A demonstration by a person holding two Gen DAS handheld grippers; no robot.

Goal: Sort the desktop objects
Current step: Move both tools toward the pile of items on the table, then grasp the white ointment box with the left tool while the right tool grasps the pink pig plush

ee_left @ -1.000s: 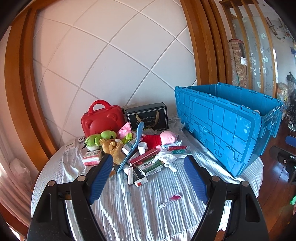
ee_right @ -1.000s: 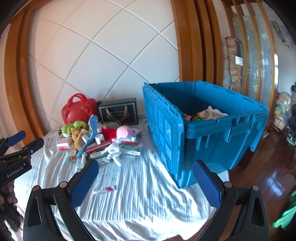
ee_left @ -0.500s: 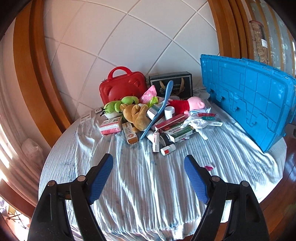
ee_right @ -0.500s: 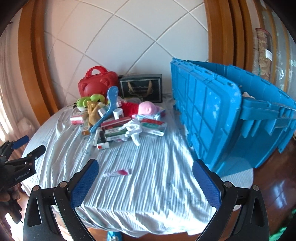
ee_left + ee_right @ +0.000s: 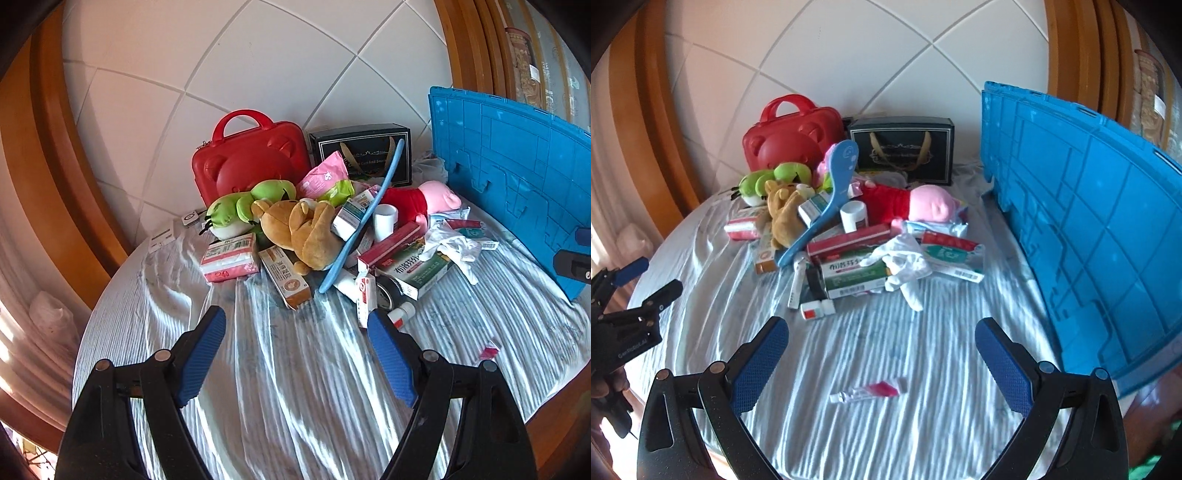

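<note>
Both your grippers, left & right, gape wide, holding nothing, aimed at the pile. Bin stands beside it, handy for drops.

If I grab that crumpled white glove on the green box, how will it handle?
The white glove looks like limp cloth, so it will likely sag and dangle from the pads. It seems light. It drapes over the green box, so a deep pinch may snag the box too.
</note>
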